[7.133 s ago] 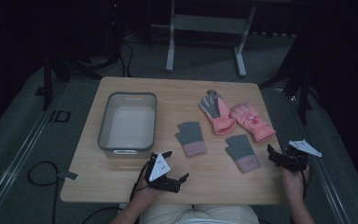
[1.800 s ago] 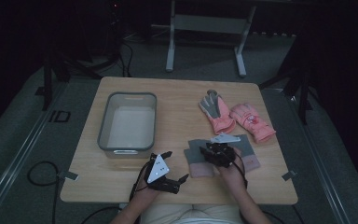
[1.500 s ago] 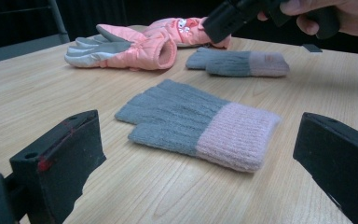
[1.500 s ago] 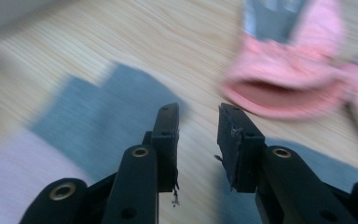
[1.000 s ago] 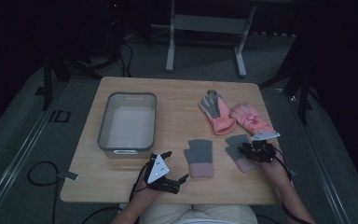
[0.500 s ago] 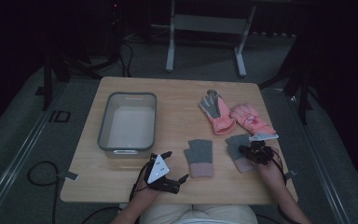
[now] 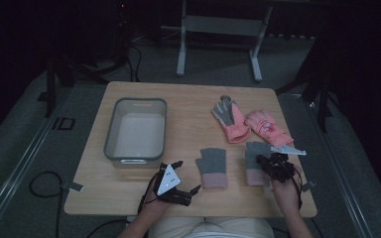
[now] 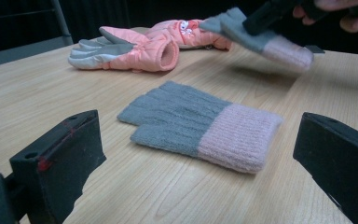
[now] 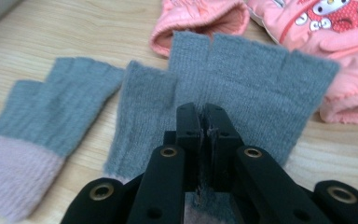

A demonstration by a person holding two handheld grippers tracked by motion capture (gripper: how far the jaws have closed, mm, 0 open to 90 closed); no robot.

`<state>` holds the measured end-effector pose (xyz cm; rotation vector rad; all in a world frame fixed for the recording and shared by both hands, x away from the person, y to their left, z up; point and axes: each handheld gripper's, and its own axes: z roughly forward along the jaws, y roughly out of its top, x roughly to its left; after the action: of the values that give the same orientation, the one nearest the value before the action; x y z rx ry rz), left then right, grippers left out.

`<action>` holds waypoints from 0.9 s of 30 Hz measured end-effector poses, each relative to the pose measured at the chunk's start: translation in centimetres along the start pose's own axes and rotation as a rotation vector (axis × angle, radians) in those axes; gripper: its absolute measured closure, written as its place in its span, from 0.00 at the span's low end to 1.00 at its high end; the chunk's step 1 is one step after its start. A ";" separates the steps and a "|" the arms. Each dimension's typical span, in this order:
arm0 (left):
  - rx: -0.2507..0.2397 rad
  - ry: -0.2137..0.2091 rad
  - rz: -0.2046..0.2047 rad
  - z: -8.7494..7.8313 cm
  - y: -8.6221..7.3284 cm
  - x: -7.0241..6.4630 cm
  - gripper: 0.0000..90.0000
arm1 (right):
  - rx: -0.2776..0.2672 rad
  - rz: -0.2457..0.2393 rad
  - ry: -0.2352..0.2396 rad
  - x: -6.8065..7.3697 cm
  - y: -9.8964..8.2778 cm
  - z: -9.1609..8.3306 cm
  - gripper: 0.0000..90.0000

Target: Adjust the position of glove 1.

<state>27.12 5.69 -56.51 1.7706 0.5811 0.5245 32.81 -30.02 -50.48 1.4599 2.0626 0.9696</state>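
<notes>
While nothing sits in the grey bin [image 7: 135, 130] near the table's [image 7: 188, 101] left edge, the sorting looks barely begun: judging by the layout, the gloves are meant to go in that bin and none has. Left gripper [image 7: 176, 184] rests at the front edge of the table just in front of the bin, jaws spread wide with nothing between them; in the left gripper view they frame the flat grey-and-pink knit glove [image 8: 203, 125] lying on the wood near the front edge, untouched. Right of it, the right gripper [image 7: 274, 166] has its jaws pinched tight on the second knit glove [image 9: 242, 88], clamped near the pink cuff; in the left gripper view that glove hangs tilted above the wood, so it looks partly lifted, near the front-right part of the table. Behind, toward the right edge, the two pink padded gloves [image 7: 232, 121] lie side by side, touching, not handled. Left to do, as I read it: carry the held glove across to the bin, then the other three.
</notes>
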 end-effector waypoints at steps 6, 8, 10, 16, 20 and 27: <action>0.000 0.004 0.003 0.0 0.0 0.0 0.01 | 0.019 0.017 -0.007 0.5 -0.6 1.9 0.95; 0.000 0.005 0.007 -0.1 0.0 -0.1 0.01 | 0.042 0.013 -0.016 0.5 -1.1 2.8 0.95; 0.001 0.003 0.009 -0.1 0.0 -0.1 0.01 | 0.056 0.019 -0.011 0.5 -1.3 3.2 0.95; 0.003 0.000 0.005 0.0 0.0 -0.1 0.01 | 0.075 -0.008 -0.025 0.6 -1.7 4.2 0.85; 0.007 -0.002 0.010 0.0 0.0 -0.1 0.01 | 0.074 -0.043 0.002 0.0 -1.1 3.5 0.74; 0.008 -0.004 0.007 0.0 0.0 0.0 0.01 | 0.068 -0.176 0.151 -1.7 -0.4 2.5 0.70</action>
<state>27.09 5.66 -56.50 1.7813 0.5750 0.5245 34.84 -30.96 -52.54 1.2451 2.3088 0.9729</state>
